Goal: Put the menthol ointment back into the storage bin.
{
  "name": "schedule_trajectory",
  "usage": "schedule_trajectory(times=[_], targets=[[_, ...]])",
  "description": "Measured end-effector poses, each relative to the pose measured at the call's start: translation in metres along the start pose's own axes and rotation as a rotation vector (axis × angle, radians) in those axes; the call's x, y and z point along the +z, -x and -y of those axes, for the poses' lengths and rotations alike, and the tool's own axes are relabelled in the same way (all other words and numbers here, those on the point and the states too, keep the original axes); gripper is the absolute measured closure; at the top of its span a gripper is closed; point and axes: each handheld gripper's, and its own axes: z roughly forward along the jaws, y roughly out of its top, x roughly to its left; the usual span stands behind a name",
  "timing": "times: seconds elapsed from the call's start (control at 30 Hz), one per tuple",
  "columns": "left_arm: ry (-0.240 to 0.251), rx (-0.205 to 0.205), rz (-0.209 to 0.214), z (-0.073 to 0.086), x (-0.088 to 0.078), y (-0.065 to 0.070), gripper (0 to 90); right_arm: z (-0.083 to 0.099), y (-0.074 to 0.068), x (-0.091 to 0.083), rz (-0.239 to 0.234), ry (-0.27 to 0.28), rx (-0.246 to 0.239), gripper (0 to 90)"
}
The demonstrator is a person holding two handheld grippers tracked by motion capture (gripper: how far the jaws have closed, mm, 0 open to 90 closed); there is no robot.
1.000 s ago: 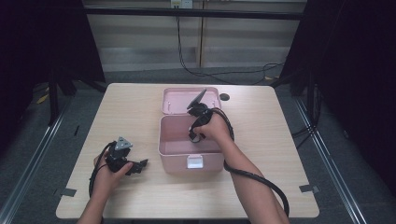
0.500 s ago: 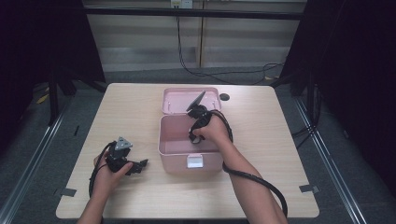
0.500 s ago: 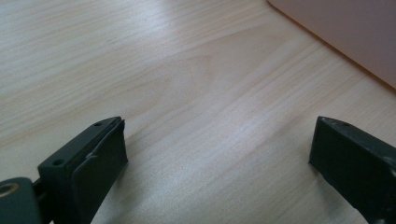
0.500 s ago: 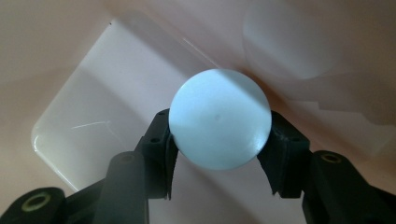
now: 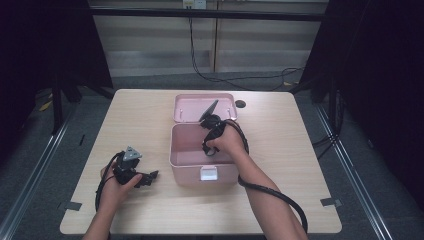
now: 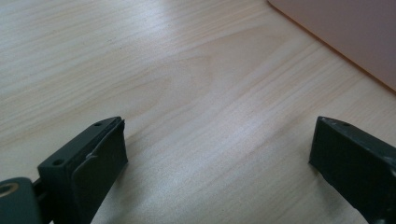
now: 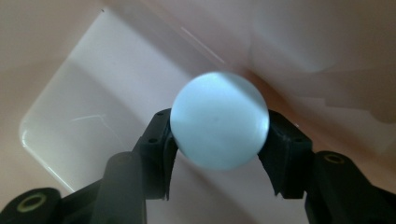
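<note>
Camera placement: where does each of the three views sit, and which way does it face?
High view: above the table's near edge, looking forward and down on the pink box; both forearms enter from below.
Left gripper view: on the left claw, facing tabletop; jaws apart.
Right gripper view: on the right claw, facing into the box; pale blue ball between jaws.
Shared: the pink box.

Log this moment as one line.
right gripper: holds pale ball inside pink box | left gripper: open, above table

Pale ball (image 7: 219,126) out of focus, its sides hidden behind the right hand-held gripper (image 7: 219,149)
</note>
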Motion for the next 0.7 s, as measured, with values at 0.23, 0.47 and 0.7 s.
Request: schedule_trajectory(times=[0.23,0.47,0.7], targets=[[0.0,0.0,0.001,0.0,0.0,0.0,3.3,0.0,-0.001,-0.002,0.004,-0.008,-0.004,46.6],[0.0,-0.001,0.0,0.0,0.0,0.0,3.3,-0.001,-0.001,-0.005,0.007,-0.004,0.001,44.1],[0.0,-0.001,0.0,0.0,0.0,0.0,3.3,-0.001,-0.002,-0.013,0.013,0.005,0.001,42.5]])
